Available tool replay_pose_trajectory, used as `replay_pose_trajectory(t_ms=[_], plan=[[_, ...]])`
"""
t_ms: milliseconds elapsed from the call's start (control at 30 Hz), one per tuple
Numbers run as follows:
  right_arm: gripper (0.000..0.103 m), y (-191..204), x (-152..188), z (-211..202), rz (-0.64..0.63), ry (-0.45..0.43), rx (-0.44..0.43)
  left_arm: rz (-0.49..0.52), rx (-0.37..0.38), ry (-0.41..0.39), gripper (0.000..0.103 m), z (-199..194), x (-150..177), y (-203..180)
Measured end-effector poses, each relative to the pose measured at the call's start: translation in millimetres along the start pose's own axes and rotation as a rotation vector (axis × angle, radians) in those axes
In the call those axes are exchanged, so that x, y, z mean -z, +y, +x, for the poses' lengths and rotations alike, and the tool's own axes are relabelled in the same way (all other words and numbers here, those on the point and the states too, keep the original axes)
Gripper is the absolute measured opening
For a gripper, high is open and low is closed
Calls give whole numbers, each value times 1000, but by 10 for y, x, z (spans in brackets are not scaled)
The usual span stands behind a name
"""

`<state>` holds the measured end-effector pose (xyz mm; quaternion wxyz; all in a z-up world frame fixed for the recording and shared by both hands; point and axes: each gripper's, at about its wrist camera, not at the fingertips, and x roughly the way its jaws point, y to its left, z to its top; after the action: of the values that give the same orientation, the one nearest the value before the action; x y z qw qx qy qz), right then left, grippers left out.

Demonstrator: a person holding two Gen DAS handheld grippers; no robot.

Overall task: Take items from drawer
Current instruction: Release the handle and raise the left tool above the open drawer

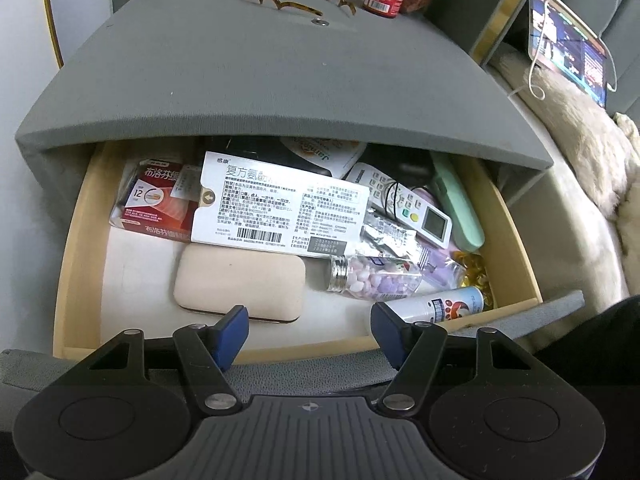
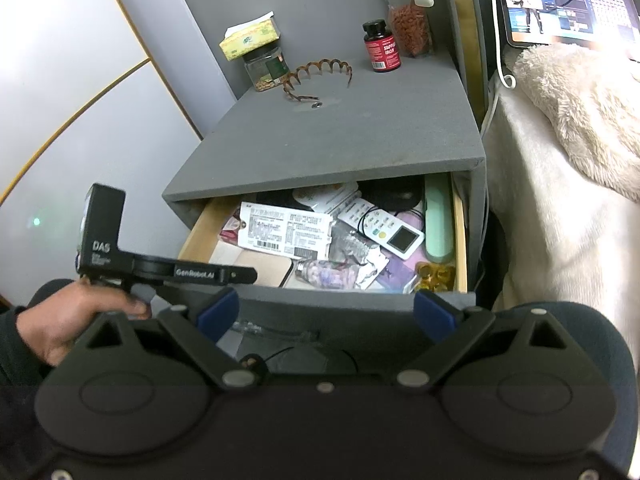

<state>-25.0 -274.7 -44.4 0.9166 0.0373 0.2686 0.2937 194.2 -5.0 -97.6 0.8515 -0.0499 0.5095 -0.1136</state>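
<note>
The wooden drawer of the grey nightstand stands pulled open and full. It holds a white medicine box, a red medicine box, a beige case, a bottle of pink pills, a white remote, a mint green case and a white spray bottle. My left gripper is open and empty over the drawer's front edge, just before the beige case. My right gripper is open and empty, held back in front of the drawer front. The left gripper's body shows in the right wrist view.
On the nightstand top lie a brown wavy headband, a red supplement bottle, a jar, a tissue box and a bag of red berries. A bed with a fluffy blanket and a tablet is at the right.
</note>
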Motion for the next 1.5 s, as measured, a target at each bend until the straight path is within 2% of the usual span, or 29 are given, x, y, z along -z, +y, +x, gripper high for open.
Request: replay_pose_trajectory(t_ms=[167, 233, 300, 400, 500, 567, 633, 667, 733, 800, 967, 1067, 1200, 1400, 1467, 1500], plan=[[94, 12, -7, 11, -3, 3, 5, -1, 9, 5, 66, -43, 92, 22], [94, 11, -8, 13, -4, 4, 5, 14, 0, -4, 73, -54, 139, 15], [95, 11, -8, 12, -4, 4, 5, 48, -15, -31, 73, -67, 173, 4], [95, 19, -9, 15, -10, 9, 8, 43, -23, -46, 73, -136, 92, 37], [95, 23, -11, 17, -14, 12, 10, 23, -1, -100, 85, -399, -46, 95], [95, 27, -20, 30, -16, 15, 14, 25, -3, -139, 88, -556, -63, 115], [95, 39, -27, 47, -21, 20, 22, 31, -11, -178, 98, -726, -71, 149], [95, 48, -28, 54, -23, 22, 25, 32, -17, -191, 99, -785, -57, 162], [96, 67, -30, 74, -30, 30, 36, 25, -28, -186, 100, -855, -17, 201], [96, 76, -31, 86, -33, 34, 42, -25, -53, -136, 100, -840, -19, 256], [96, 110, -37, 126, -47, 54, 71, -44, -114, -141, 100, -910, 57, 268], [96, 175, -42, 182, -76, 83, 99, -46, -113, -142, 100, -997, 137, 312], [95, 367, -115, 306, -146, 95, 63, -89, -100, -147, 102, -1089, 190, 368], [95, 693, -344, 625, -232, 102, 69, -153, -79, -154, 102, -1225, 269, 451], [91, 815, -460, 761, -263, 119, 60, -175, -72, -157, 102, -1270, 296, 478], [85, 889, -531, 863, -294, 140, 40, -185, -69, -158, 102, -1293, 309, 492]])
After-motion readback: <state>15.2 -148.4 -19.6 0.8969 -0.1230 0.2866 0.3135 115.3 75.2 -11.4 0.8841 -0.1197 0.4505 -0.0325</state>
